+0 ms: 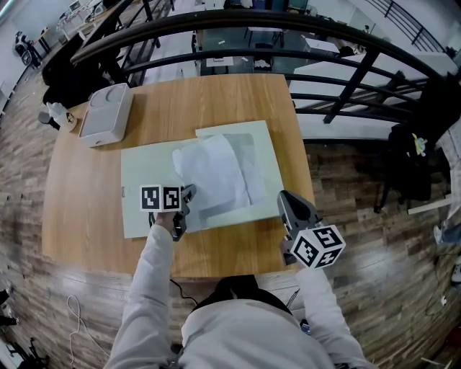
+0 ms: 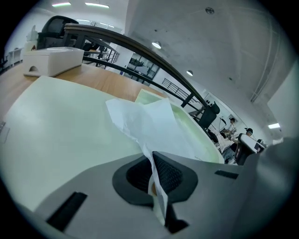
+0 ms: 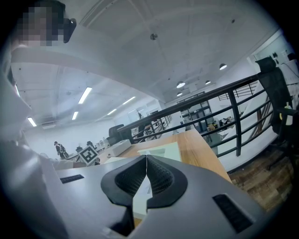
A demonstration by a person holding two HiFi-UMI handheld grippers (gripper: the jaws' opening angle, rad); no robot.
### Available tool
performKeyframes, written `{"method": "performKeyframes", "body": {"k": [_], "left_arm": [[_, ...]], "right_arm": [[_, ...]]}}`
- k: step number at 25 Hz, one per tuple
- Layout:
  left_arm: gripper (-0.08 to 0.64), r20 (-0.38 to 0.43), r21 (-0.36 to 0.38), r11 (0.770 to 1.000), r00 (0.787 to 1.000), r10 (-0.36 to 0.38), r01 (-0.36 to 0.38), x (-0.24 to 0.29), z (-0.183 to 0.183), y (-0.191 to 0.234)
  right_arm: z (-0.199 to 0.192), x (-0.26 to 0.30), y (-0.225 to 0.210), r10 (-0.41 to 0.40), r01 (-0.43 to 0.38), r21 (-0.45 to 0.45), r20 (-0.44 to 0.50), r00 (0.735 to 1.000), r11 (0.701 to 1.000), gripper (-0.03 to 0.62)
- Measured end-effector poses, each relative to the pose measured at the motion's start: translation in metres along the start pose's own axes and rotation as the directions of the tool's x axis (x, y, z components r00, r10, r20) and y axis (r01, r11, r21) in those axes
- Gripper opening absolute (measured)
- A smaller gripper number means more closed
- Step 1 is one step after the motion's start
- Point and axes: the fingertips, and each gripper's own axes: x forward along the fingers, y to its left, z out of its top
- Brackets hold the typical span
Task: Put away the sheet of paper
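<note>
The left claw [image 2: 152, 161] is pinching the near corner of the paper [image 1: 212, 173], which is lying on the green folder [image 1: 144, 189] and is not yet put away. The right claw [image 1: 283, 196] is hovering clenched and empty, right of the folder.

A white box [image 1: 106, 113] stood at the back-left corner of the counter [image 1: 79, 216]; a black railing [image 1: 216, 21] ran behind; bare wood lay left and front.

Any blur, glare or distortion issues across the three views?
Head view: heavy fisheye, the railing bows; table evenly lit, sharp. Left gripper view: sheet of paper crisp, corners vignetted black. Right gripper view: ceiling lights blown out.
</note>
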Motion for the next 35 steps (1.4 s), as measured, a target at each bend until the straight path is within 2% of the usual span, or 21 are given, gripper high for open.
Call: {"method": "performKeyframes", "body": {"k": [8,15,28,35], "left_arm": [[0.017,-0.075,0.095,0.993,0.994,0.077,-0.069,0.007,-0.005,0.003],[0.017,-0.086,0.165,0.981,0.989,0.120,-0.105,0.002,-0.002,0.008],[0.017,-0.100,0.163,0.981,0.987,0.124,-0.106,-0.012,-0.002,0.024],[0.017,-0.072,0.106,0.993,0.995,0.064,-0.057,0.000,0.004,0.006]], "right_arm": [[0.000,-0.006,-0.003,-0.010,0.010,0.007,0.003,1.000,1.000,0.028],[0.001,-0.010,-0.007,-0.019,0.019,0.009,0.012,1.000,1.000,0.028],[0.002,-0.008,-0.007,-0.017,0.017,0.012,0.017,1.000,1.000,0.028],[0.004,-0.009,-0.008,-0.019,0.019,0.007,0.016,1.000,1.000,0.028]]}}
